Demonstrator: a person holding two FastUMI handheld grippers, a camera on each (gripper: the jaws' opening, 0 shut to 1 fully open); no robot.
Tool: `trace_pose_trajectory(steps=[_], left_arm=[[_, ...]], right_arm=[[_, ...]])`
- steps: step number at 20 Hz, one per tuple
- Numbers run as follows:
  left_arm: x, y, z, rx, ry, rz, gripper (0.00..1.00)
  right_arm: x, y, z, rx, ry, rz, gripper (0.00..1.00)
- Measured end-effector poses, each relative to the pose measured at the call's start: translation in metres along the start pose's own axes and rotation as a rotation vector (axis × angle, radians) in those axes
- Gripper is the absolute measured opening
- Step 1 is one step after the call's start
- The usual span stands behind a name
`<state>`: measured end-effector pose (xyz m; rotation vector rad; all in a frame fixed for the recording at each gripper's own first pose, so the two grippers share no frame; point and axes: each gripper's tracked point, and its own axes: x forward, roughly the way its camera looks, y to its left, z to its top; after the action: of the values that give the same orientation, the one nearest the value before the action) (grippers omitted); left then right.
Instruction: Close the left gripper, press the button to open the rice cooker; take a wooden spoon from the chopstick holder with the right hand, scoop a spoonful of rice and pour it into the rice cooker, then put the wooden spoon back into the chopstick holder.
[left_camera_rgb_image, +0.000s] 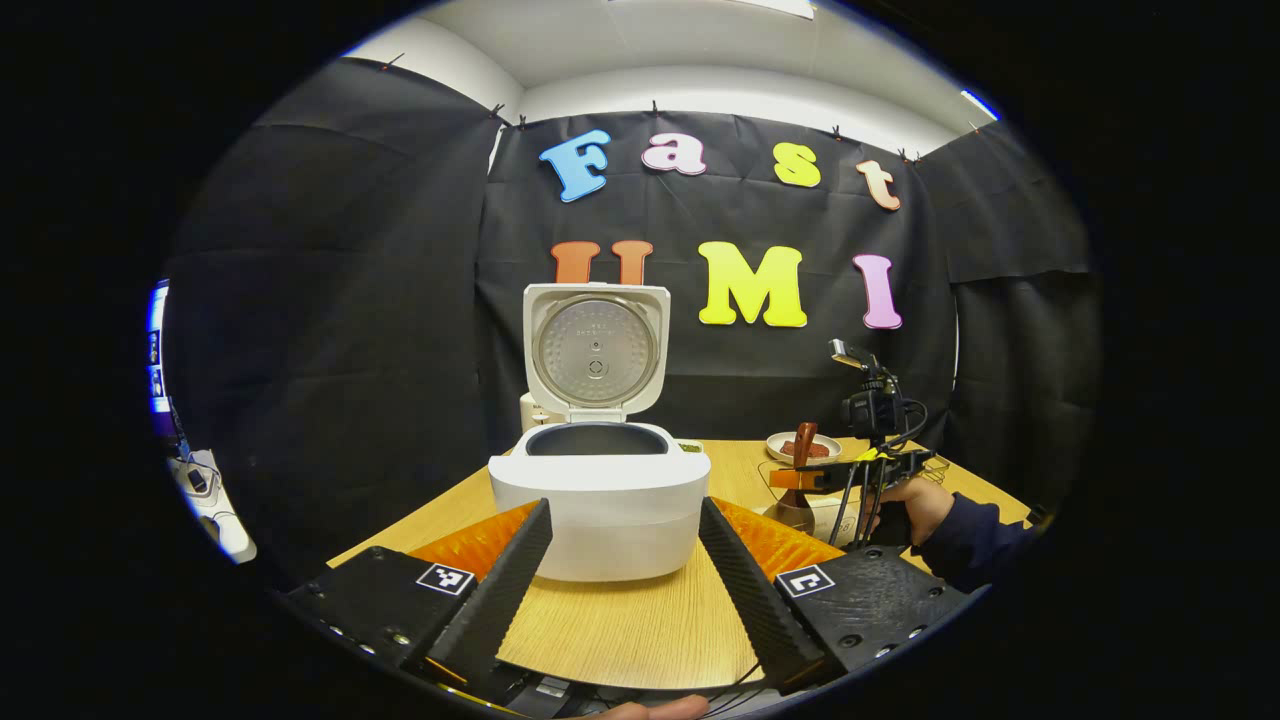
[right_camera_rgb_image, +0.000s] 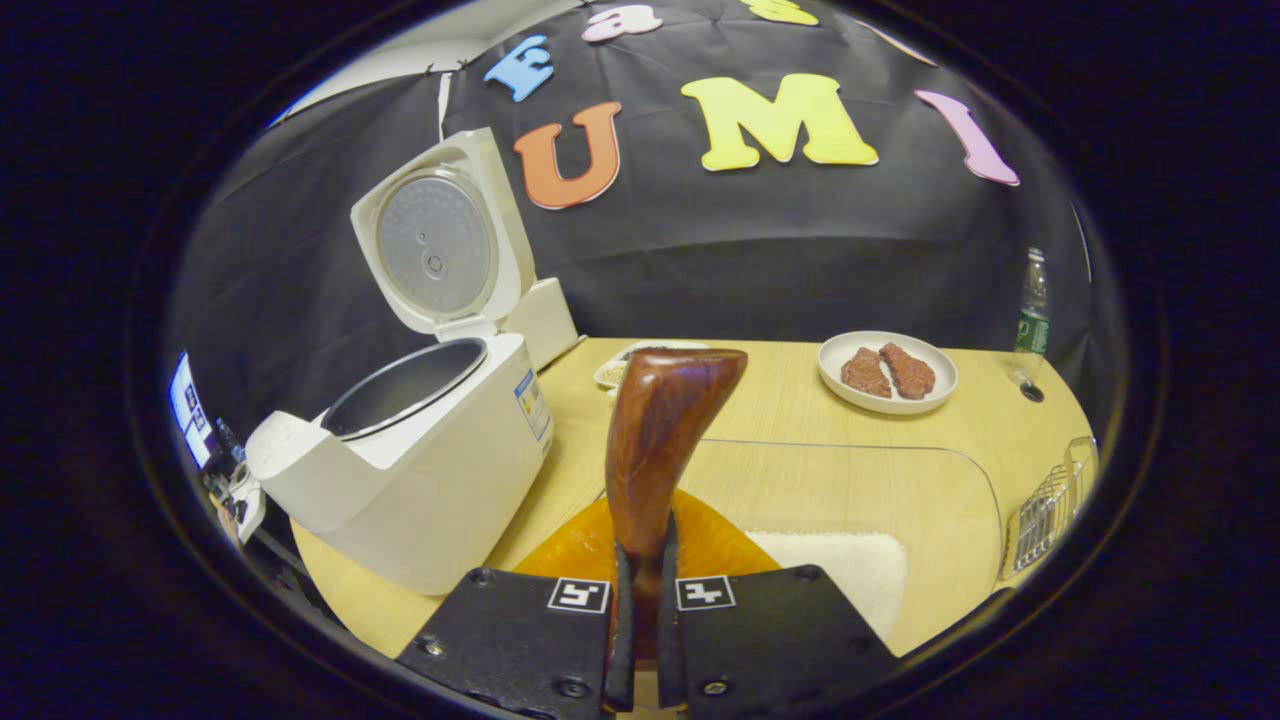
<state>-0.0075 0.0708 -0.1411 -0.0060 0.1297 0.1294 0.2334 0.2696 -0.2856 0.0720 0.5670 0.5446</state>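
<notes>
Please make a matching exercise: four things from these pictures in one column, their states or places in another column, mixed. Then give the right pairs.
Things:
1. white rice cooker
2. brown wooden spoon
3. round white plate
4. left gripper

States or places:
A. fingers spread apart
B. holds two brown pieces of food
C. lid raised, pot open
D. clamped between the right gripper fingers

Pairs: 1-C, 2-D, 3-B, 4-A

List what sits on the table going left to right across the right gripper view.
rice cooker with its lid up → wooden spoon clamped in the right hand-held gripper → plate of meat → water bottle → wire rack at the table's right edge.
</notes>
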Motion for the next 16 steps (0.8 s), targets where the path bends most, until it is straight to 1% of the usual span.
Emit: trace_pose_trajectory(steps=[3, 4, 7, 9, 12, 16], left_arm=[[0.000, -0.003, 0.001, 0.007, 0.000, -0.006, 0.94], [0.001, -0.005, 0.001, 0.009, 0.002, -0.006, 0.94], [0.001, -0.007, 0.003, 0.012, 0.002, -0.007, 0.94], [0.001, -0.007, 0.004, 0.011, 0.003, -0.006, 0.94], [0.003, -0.011, 0.004, 0.010, 0.014, -0.008, 0.94], [0.004, -0.017, 0.009, 0.018, 0.017, -0.014, 0.94]], right_arm=[[-0.002, -0.001, -0.004, 0.070, 0.063, 0.055, 0.11], [-0.003, -0.002, -0.004, 0.101, 0.085, 0.084, 0.11], [-0.008, -0.012, -0.001, 0.246, 0.103, 0.156, 0.11], [-0.012, -0.017, 0.004, 0.328, 0.084, 0.194, 0.10], [-0.020, -0.025, 0.012, 0.412, 0.040, 0.228, 0.10], [-0.027, -0.042, 0.026, 0.526, -0.043, 0.224, 0.10]])
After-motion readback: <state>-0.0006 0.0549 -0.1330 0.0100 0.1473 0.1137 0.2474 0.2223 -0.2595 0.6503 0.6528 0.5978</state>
